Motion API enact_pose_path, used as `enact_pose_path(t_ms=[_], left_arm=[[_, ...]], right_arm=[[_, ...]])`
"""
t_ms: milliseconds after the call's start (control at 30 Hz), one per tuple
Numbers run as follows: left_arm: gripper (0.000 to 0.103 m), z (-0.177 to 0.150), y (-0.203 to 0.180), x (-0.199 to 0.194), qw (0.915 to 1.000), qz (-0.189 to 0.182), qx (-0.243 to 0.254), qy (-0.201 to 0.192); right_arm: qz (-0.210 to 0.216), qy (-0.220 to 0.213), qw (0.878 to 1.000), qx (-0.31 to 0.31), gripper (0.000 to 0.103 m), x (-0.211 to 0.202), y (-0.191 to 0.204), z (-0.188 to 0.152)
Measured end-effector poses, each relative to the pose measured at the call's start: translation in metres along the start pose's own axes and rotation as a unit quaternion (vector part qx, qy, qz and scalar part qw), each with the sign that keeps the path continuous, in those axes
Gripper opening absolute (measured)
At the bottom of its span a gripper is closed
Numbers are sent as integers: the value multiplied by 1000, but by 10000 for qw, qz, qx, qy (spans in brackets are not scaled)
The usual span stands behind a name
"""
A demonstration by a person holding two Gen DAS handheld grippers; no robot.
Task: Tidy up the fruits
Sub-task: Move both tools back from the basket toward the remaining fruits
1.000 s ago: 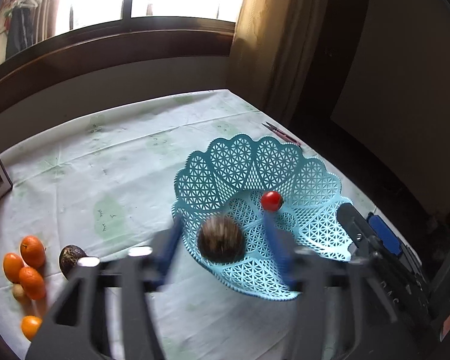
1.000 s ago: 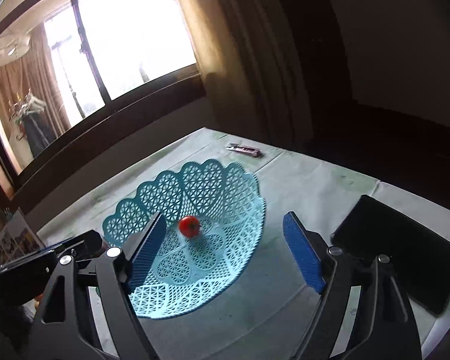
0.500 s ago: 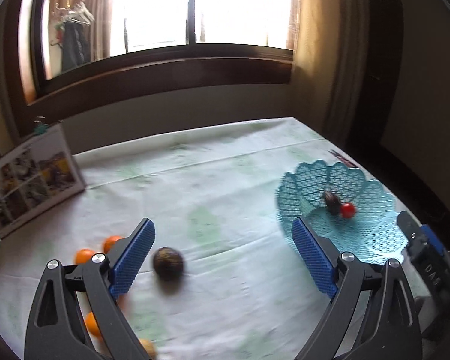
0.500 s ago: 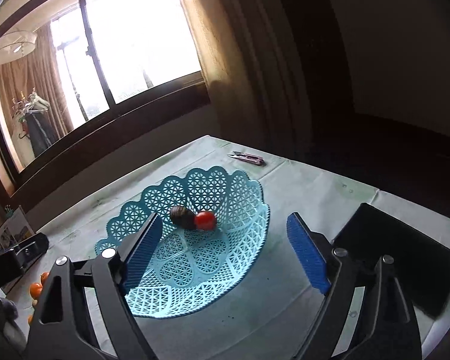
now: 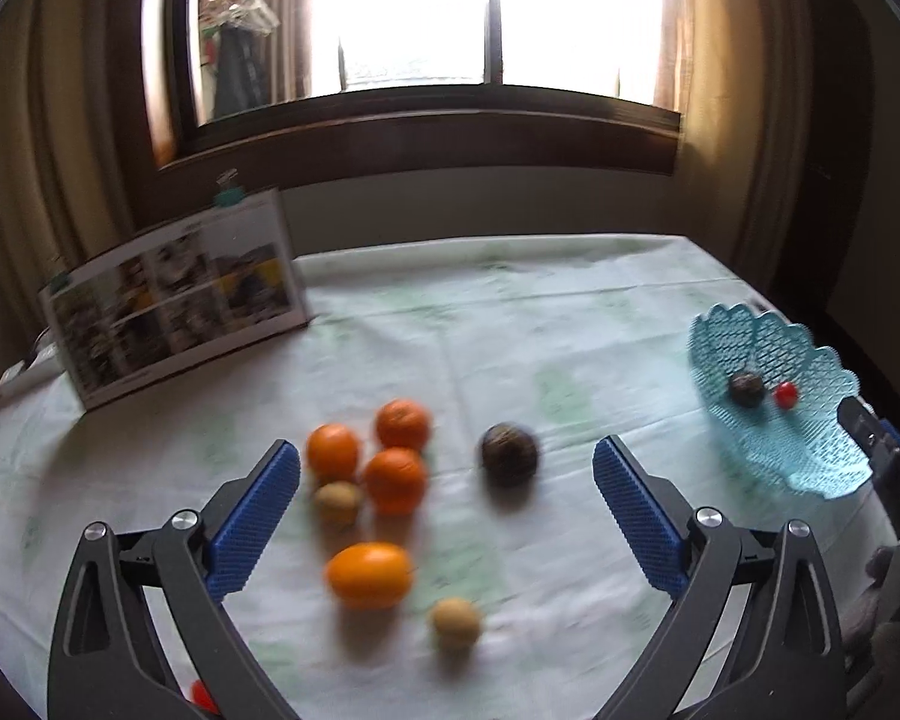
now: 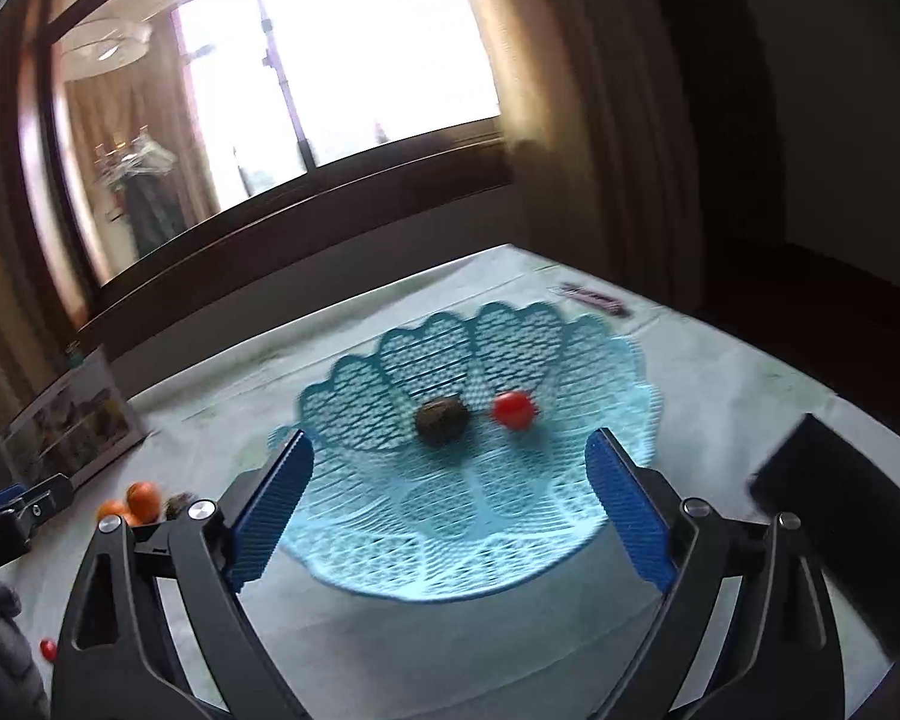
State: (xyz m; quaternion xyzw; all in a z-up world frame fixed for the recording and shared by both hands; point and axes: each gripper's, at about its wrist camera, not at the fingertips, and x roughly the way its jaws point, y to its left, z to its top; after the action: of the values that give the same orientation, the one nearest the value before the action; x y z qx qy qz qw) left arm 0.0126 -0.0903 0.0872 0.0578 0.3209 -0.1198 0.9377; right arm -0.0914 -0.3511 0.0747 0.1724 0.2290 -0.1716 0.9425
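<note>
A cluster of loose fruit is lying on the table [image 5: 510, 312], toward its near left part in the left wrist view: three round oranges [image 5: 393, 479] touching one another, an oval orange fruit [image 5: 369, 575] nearer the camera, and two small tan fruits [image 5: 455, 623], one pressed against the oranges and one lying apart. A dark round fruit [image 5: 509, 455] is sitting just to the right of the oranges, clear of them. A small red fruit [image 5: 201, 696] is showing at the near table edge, partly hidden behind the left gripper's frame.

The left gripper [image 5: 447, 510] is hovering above this cluster with its jaws opening wide; nothing is clamped between its blue pads, and the fruit visible between them is lying on the cloth beyond.

The blue lattice basket [image 6: 600, 360] is standing toward the right edge of the table, well apart from the cluster. Inside it, a dark round fruit [image 6: 442, 419] and a small red tomato [image 6: 513, 410] are resting near each other.

The right gripper [image 6: 450, 504] is pointing at the basket, its jaws also opening and gripping nothing; the near rim of the basket is lying between the pads.

A picture card [image 5: 174, 294] is standing propped at the far left corner. A flat black object [image 6: 834, 480] is lying at the right edge beside the basket, and a small slim item [image 6: 591, 298] is lying beyond the basket. Much of both views is motion-blurred.
</note>
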Motion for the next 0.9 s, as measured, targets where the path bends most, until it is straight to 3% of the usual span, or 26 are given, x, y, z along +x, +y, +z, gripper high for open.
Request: enact_pose_path(t_ms=[300, 433, 733, 900], left_arm=[[98, -32, 58, -15, 9969, 577, -517, 130], [98, -56, 77, -21, 9943, 829, -600, 292], [97, -106, 98, -26, 9891, 1031, -705, 778], [79, -116, 101, -23, 9886, 889, -779, 928]], right_arm=[[456, 169, 9971, -587, 93, 1, 30, -10], [485, 212, 9965, -644, 93, 0, 33, -12], [448, 278, 9944, -912, 95, 2, 44, -18], [368, 305, 9930, -1079, 95, 5, 50, -21]])
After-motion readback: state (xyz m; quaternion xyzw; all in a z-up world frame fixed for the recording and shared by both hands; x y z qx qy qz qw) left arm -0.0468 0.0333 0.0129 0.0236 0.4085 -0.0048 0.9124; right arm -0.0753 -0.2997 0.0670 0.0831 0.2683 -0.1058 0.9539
